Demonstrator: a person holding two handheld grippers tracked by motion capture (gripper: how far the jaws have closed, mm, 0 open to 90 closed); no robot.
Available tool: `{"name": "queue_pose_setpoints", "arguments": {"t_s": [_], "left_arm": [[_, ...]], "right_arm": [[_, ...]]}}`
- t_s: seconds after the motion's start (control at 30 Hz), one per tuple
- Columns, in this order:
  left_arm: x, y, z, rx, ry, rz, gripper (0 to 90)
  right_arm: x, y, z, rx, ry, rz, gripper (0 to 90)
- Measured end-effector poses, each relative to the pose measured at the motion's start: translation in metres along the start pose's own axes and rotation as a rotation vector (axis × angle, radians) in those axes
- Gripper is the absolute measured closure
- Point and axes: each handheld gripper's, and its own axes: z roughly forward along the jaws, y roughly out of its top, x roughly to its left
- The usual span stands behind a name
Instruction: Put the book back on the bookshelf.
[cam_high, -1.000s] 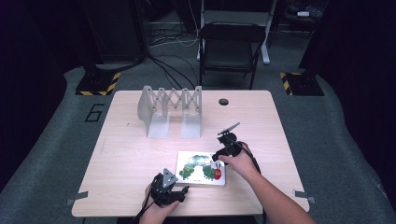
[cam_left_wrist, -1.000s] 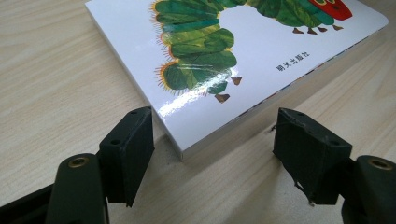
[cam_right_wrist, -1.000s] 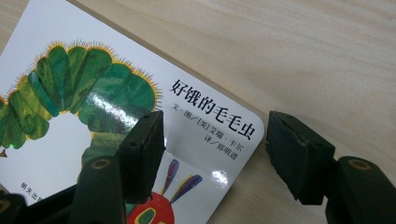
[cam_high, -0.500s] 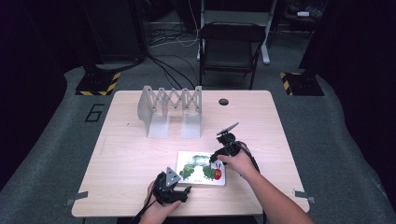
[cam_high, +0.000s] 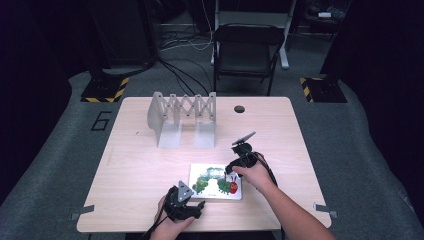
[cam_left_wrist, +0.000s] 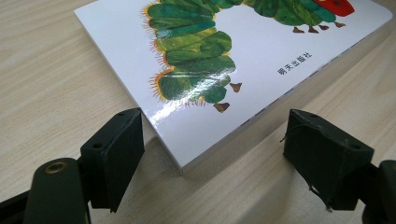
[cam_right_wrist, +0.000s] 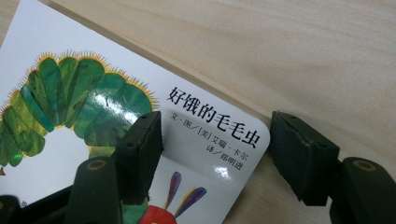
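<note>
A glossy white board book (cam_high: 216, 181), its cover showing a green caterpillar with a red head, lies flat on the pale wood-grain counter (cam_high: 135, 165) near the person's edge. The left gripper (cam_left_wrist: 215, 149), matte black jaws spread wide, straddles one square corner; the right gripper (cam_right_wrist: 217, 151), also spread, brackets a rounded corner beside printed Chinese characters. A grey accordion-style metal rack (cam_high: 182, 117) stands well apart behind.

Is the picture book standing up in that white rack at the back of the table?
No, the picture book lies flat on the table near the person's hands, well apart from the white rack.
</note>
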Motion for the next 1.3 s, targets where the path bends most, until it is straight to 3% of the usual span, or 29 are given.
{"name": "queue_pose_setpoints", "arguments": {"t_s": [0.03, 0.07, 0.17, 0.33, 0.47, 0.53, 0.57, 0.7, 0.83, 0.93, 1.3], "left_arm": [[0.000, 0.000, 0.000, 0.004, 0.000, -0.004, 19.8], [-0.001, -0.001, -0.001, 0.000, 0.000, -0.004, 19.8], [-0.003, -0.001, -0.001, 0.000, 0.001, -0.020, 19.8], [-0.003, -0.002, -0.003, 0.000, 0.013, -0.004, 19.8], [-0.004, -0.003, -0.003, -0.007, 0.017, -0.015, 19.6], [-0.004, -0.003, -0.003, -0.008, 0.018, -0.015, 19.6], [-0.004, -0.003, -0.003, -0.008, 0.017, -0.014, 19.5], [-0.004, -0.003, -0.003, -0.002, 0.012, -0.012, 19.5], [-0.004, -0.003, -0.003, -0.002, 0.012, -0.012, 19.5], [-0.003, -0.003, -0.004, 0.000, 0.011, -0.008, 19.5], [-0.003, -0.004, -0.004, 0.000, 0.009, -0.007, 19.5]], "right_arm": [[0.001, -0.001, 0.000, 0.004, -0.001, 0.017, 35.2], [0.000, -0.001, 0.000, -0.001, -0.001, -0.001, 35.2], [0.002, -0.002, -0.001, -0.004, -0.001, 0.005, 35.8], [0.005, -0.003, -0.003, -0.013, -0.010, -0.010, 36.2], [0.007, -0.002, -0.008, -0.021, -0.015, -0.019, 37.6], [0.009, -0.003, -0.011, -0.016, -0.014, 0.006, 38.1], [0.008, -0.003, -0.011, -0.022, -0.019, -0.020, 38.2], [0.010, -0.003, -0.013, -0.018, -0.030, -0.042, 38.2], [0.010, -0.001, -0.011, -0.002, -0.028, -0.033, 38.2], [0.009, -0.001, -0.010, -0.003, -0.034, -0.056, 38.2], [0.008, 0.000, -0.008, 0.010, -0.029, -0.042, 38.9]]}}
